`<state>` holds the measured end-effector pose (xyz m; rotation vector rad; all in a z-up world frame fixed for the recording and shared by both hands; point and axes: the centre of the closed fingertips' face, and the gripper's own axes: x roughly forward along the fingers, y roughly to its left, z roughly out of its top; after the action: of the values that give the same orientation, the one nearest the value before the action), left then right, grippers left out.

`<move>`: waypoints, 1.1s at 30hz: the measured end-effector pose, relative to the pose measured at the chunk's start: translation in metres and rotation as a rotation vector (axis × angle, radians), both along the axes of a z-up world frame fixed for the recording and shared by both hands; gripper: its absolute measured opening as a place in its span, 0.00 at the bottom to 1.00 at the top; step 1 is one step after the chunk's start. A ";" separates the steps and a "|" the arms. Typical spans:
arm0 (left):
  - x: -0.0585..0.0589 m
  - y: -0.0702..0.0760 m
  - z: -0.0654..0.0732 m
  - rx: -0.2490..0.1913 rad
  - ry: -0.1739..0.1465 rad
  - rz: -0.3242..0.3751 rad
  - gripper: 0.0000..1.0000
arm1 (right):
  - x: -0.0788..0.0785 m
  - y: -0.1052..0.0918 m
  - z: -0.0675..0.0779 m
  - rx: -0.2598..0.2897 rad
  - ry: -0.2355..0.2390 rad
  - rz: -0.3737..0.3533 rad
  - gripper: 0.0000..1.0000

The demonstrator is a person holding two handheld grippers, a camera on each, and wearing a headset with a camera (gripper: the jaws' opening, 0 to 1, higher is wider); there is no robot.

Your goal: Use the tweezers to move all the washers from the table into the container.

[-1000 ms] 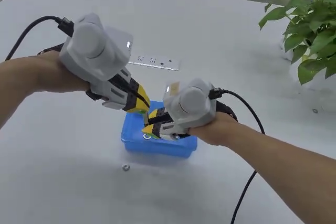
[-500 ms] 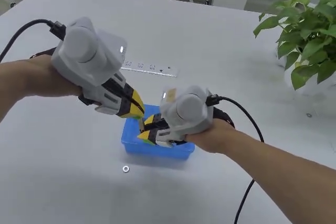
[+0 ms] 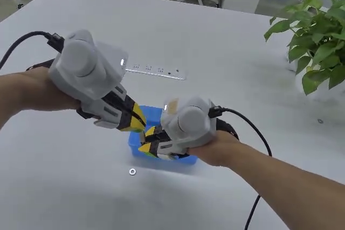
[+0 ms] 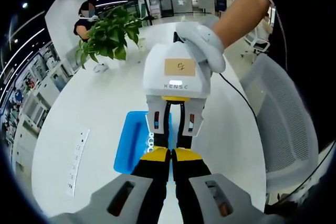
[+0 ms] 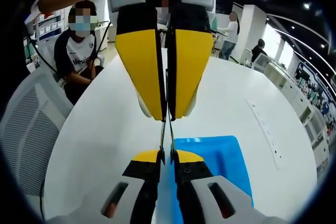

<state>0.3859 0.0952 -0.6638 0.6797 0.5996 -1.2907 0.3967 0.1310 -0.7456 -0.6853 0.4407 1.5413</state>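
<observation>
So the left gripper (image 3: pixel 137 118) and right gripper (image 3: pixel 146 139) meet over the blue container (image 3: pixel 153 112), both pinched tight on the tweezers (image 5: pixel 164 129), a washer (image 3: pixel 132 172) lying nearby.

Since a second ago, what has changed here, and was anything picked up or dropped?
The right gripper edged toward the container's near left corner, and the left gripper came down with it, tips still meeting. Nothing visibly taken or let go: both are shut on the tweezers. The washer lies on the table where it was, and the container has not moved.
</observation>
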 end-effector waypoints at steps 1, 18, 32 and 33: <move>-0.001 0.001 -0.001 0.001 0.003 0.002 0.06 | -0.001 0.001 -0.001 -0.002 0.002 0.004 0.12; -0.013 0.010 -0.023 0.011 0.051 0.020 0.06 | -0.020 0.011 -0.024 -0.004 0.038 0.030 0.12; -0.018 0.015 -0.039 0.027 0.085 0.026 0.06 | -0.027 0.015 -0.039 0.006 0.069 0.024 0.12; -0.019 0.015 -0.040 0.027 0.089 0.026 0.06 | -0.027 0.015 -0.041 0.005 0.070 0.025 0.12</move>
<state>0.3671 0.1106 -0.7039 0.6377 0.6975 -1.2957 0.3696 0.1462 -0.7863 -0.6364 0.4820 1.5928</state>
